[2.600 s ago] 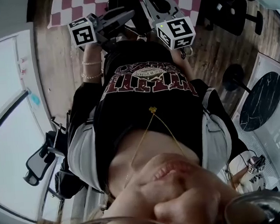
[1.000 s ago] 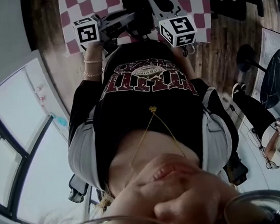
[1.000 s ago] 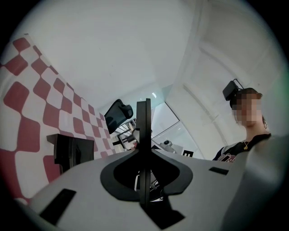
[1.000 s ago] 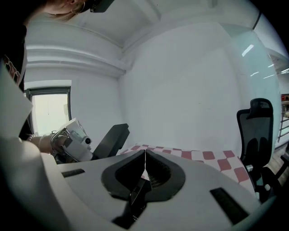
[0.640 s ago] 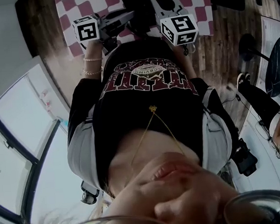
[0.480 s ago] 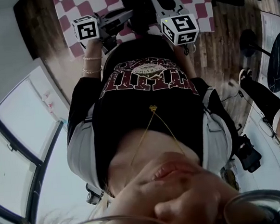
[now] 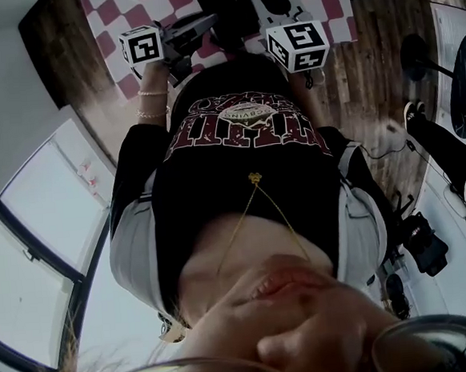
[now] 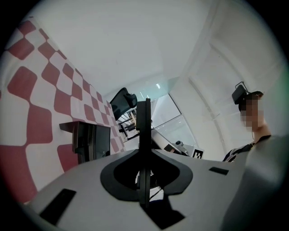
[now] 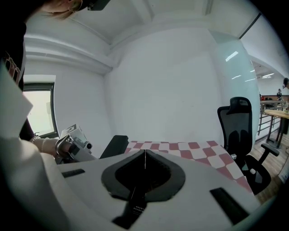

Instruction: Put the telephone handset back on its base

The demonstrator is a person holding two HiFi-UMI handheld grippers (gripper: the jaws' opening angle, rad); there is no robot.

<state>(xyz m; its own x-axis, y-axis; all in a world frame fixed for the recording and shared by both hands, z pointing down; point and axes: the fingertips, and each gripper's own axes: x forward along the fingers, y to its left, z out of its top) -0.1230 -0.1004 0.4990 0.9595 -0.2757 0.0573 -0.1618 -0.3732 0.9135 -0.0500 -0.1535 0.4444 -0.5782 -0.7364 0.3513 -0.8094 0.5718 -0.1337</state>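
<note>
Two white plastic cubes with black square markers (image 7: 142,45). One red-and-white checked tabletop (image 7: 106,27), one black office chair (image 9: 237,126).

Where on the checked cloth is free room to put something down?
Bare cloth runs from the black box to the table edge by the office chair. The left gripper view shows more bare cloth around the box. It is crowded only at the box, between the left gripper and right gripper.
</note>
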